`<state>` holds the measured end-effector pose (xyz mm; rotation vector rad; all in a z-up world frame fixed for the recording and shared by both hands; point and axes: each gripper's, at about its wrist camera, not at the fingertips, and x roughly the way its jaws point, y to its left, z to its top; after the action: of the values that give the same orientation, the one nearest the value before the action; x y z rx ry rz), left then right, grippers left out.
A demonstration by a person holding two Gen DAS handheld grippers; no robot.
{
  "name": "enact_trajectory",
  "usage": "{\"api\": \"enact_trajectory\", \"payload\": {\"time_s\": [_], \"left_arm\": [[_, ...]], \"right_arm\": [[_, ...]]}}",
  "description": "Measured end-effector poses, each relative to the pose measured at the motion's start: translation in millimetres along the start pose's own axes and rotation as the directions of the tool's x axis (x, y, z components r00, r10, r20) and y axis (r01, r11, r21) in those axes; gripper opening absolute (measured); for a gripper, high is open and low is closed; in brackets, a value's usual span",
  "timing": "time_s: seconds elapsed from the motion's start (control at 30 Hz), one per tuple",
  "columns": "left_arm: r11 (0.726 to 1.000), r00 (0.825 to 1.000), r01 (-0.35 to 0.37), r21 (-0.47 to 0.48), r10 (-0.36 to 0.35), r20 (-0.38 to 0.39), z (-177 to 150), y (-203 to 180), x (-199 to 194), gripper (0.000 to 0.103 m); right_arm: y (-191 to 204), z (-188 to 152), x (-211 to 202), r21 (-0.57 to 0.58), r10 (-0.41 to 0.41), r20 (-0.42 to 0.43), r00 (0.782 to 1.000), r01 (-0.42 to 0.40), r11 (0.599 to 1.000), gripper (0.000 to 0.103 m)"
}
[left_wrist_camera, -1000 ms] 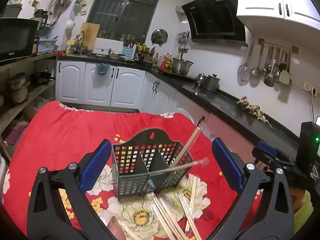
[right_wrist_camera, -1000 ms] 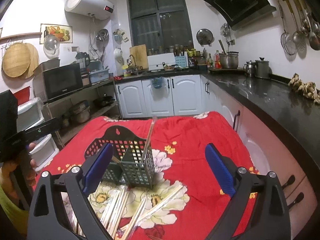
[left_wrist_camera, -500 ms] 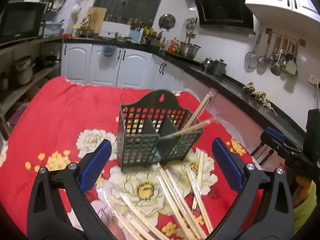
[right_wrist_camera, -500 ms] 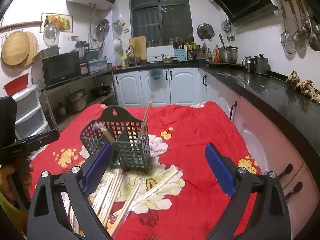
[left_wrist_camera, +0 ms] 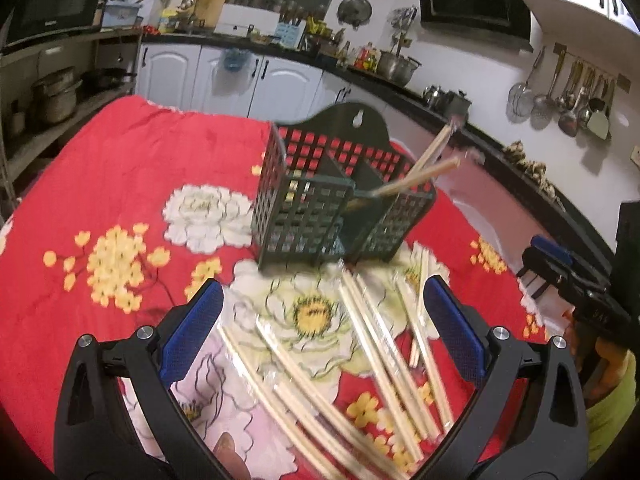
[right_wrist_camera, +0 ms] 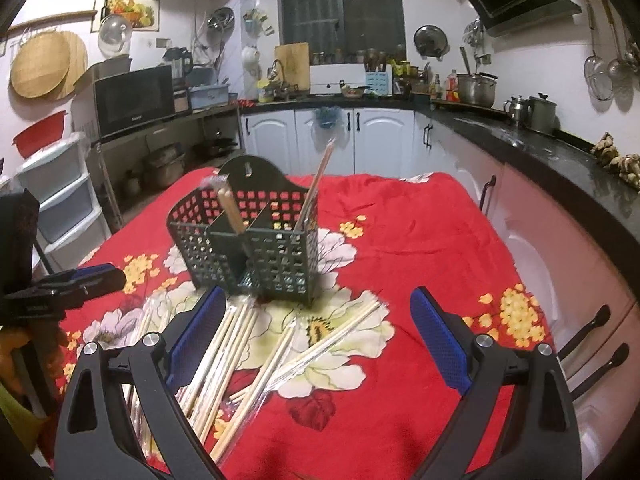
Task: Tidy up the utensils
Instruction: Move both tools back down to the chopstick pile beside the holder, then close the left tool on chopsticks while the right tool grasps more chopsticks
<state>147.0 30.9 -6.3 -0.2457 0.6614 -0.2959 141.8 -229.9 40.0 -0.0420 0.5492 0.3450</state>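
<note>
Before the dark green mesh utensil caddy (left_wrist_camera: 340,204) on the red floral cloth (left_wrist_camera: 132,184), I hold my left gripper (left_wrist_camera: 324,340) and right gripper (right_wrist_camera: 316,328) spread wide, empty, above loose wrapped chopsticks (left_wrist_camera: 372,344); two chopsticks (left_wrist_camera: 424,168) lean inside the caddy.

The caddy (left_wrist_camera: 320,208) looks like dark green matt plastic, a perforated grid, and it stands on a soft red cloth (left_wrist_camera: 160,168) printed with flowers. The chopsticks (left_wrist_camera: 372,344) are pale bare wood, several in thin glossy clear wrappers (right_wrist_camera: 332,340). Both grippers' pads (right_wrist_camera: 192,328) are blue textured rubber on smooth black plastic; the far counter (right_wrist_camera: 540,148) is glossy black stone.
</note>
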Motion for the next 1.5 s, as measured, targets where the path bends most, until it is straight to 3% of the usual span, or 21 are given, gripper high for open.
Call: {"api": "enact_trajectory", "payload": {"time_s": [0.3,0.73,0.9,1.23,1.5], "left_arm": [[0.999,0.997,-0.023,-0.037,0.020,-0.074,-20,16,11,0.092],[0.993,0.989,-0.058,-0.104,0.043,-0.140,-30,40,26,0.090],[0.983,0.985,-0.059,-0.173,0.029,-0.169,-32,56,31,0.070],[0.961,0.985,-0.044,-0.275,-0.005,-0.174,-27,83,40,0.052],[0.954,0.981,-0.065,-0.292,0.007,-0.194,-18,103,57,0.016]], "right_arm": [[12,-11,22,-0.017,0.038,-0.067,0.997,-0.039,0.999,0.088],[15,-22,66,-0.028,0.052,-0.188,0.981,-0.059,0.998,0.073],[14,-24,86,-0.031,0.055,-0.245,0.968,-0.064,0.997,0.069],[10,-26,111,-0.032,0.052,-0.285,0.957,-0.063,0.997,0.065],[2,-24,127,0.020,0.079,-0.323,0.943,-0.076,0.997,0.058]]}}
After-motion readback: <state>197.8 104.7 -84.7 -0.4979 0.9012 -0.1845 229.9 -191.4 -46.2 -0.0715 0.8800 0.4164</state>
